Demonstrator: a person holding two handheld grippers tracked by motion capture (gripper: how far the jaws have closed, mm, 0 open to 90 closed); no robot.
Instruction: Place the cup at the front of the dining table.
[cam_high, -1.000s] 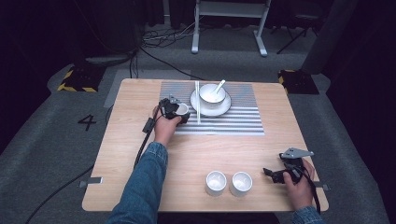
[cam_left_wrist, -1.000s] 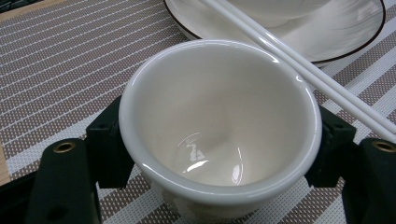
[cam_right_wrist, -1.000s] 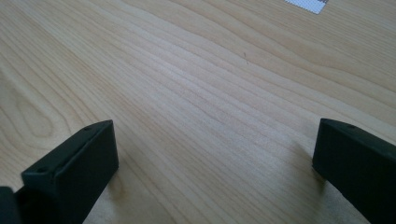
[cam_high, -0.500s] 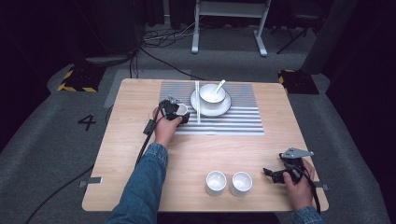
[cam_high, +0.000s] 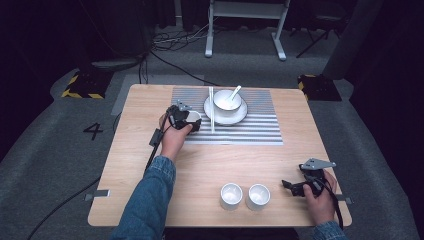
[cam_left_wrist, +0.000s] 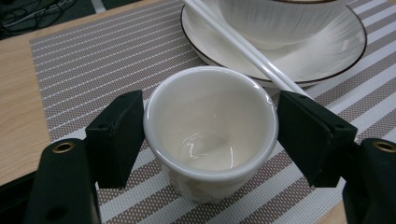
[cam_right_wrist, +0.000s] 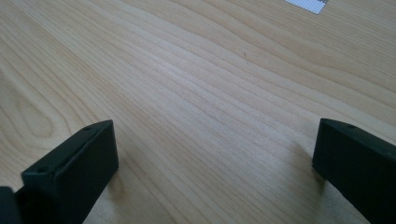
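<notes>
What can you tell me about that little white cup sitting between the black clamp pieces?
The cup is small, glossy white, ceramic by its look, with no handle in sight. It stands upright and empty on the striped placemat, close beside the plate and white chopsticks. The left gripper brackets it: one jaw touches its rim, while the other looks a sliver clear.

Glossy white ceramic cup (cam_left_wrist: 211, 135) (smooth) on woven matt placemat (cam_left_wrist: 100, 60).
</notes>
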